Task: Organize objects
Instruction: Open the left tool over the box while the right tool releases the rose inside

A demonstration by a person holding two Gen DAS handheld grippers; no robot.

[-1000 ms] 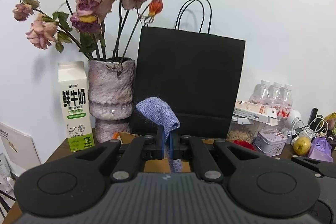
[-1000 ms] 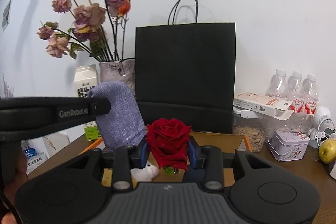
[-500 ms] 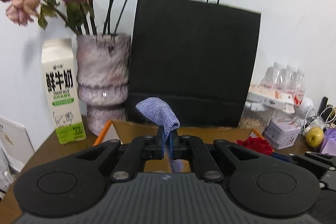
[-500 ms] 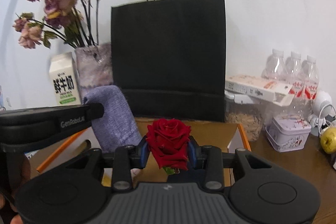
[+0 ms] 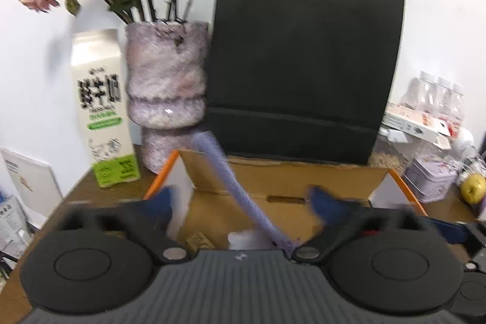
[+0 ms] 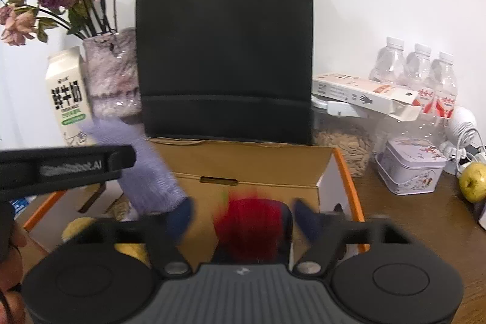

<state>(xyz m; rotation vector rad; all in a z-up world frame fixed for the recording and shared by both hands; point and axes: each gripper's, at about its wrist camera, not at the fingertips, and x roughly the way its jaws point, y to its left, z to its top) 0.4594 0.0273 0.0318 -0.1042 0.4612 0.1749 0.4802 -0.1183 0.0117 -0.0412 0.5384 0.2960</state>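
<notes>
Lavender knitted cloth (image 5: 231, 181) slants loose across the centre of the left view, between the spread fingers of the left gripper (image 5: 240, 201), above an open cardboard box (image 5: 282, 175). In the right view a blurred red rose (image 6: 252, 220) sits low centre between the parted fingers of the right gripper (image 6: 243, 217), over the same box. Behind stand a black paper bag (image 6: 224, 50), a vase (image 5: 167, 87) and a milk carton (image 5: 100, 108) at left.

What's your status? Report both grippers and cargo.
Left gripper open, purple cloth dropping. Right gripper open, red rose falling blurred. Both over cardboard box. Nothing blocking.
</notes>
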